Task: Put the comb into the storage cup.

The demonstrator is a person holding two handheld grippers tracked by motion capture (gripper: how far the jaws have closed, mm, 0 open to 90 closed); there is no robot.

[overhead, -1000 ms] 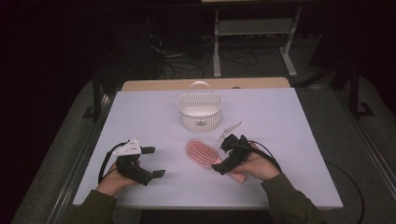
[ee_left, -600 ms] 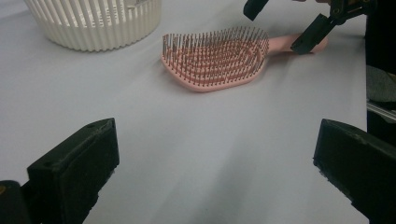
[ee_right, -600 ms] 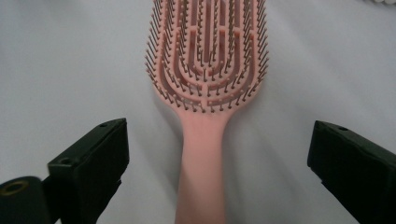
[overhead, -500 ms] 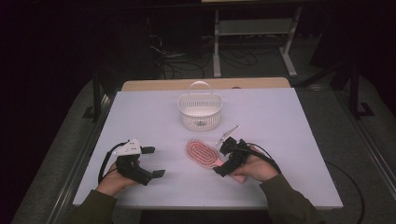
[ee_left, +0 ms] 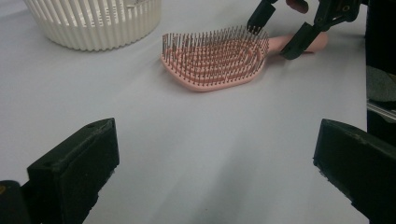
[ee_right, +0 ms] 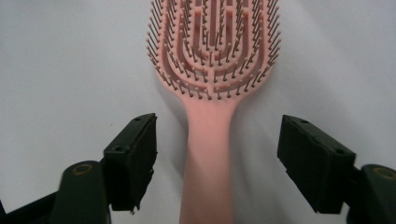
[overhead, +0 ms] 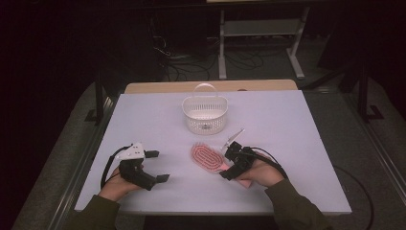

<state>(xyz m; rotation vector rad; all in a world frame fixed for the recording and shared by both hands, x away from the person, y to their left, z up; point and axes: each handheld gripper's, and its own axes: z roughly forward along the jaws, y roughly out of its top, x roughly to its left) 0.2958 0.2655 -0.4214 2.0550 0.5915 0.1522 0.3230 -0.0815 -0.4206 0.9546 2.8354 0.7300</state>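
The right gripper (ee_right: 217, 161) gapes wide astride the pink hairbrush (ee_right: 212, 70) handle, untouched; the left gripper (ee_left: 217, 172) gapes wide, empty.

The left hand-held gripper (overhead: 154, 166) has a black body topped by a pale grey three-cornered plate, and a black cable loops from it back toward the wrist. Its two jaws are flat black blocks, each with a small round hole near the top edge. The right hand-held gripper (overhead: 228, 160) is black throughout, with a black cable curving behind the right hand (overhead: 261, 173); a brass-coloured screw sits at the base of each jaw. Both sleeves look dark olive green, though the dim light makes the shade uncertain.
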